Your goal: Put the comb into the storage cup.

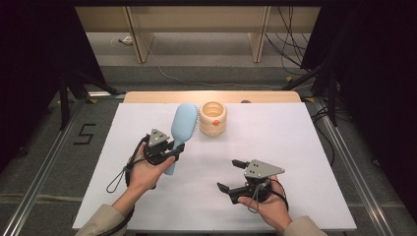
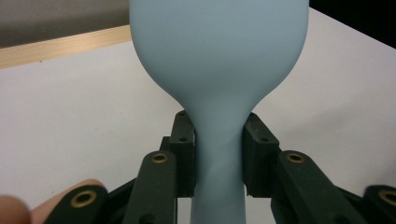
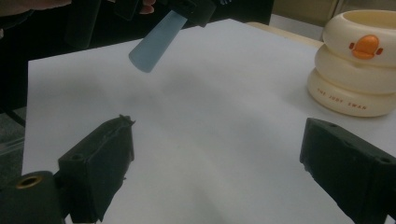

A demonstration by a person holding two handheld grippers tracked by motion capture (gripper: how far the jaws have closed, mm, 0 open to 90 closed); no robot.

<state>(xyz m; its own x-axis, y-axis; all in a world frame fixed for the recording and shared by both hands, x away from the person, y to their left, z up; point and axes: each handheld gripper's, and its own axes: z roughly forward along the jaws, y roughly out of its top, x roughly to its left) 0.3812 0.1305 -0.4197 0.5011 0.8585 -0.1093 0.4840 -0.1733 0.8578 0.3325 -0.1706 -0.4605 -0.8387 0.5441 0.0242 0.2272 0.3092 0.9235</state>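
Now one blue hairbrush sits clamped in the left gripper, one cream pot beside it, right gripper wide open.

Left tool, right tool: black jaws, brass rivets, grey three-cornered top plates, looping black cables. Beige sleeves.

White table, wooden strip along its far edge. Cream ringed pot with orange duck emblem, standing upright near far edge; lettering seemingly "THE JUDY SWAN". Floor marking "5" left of table.
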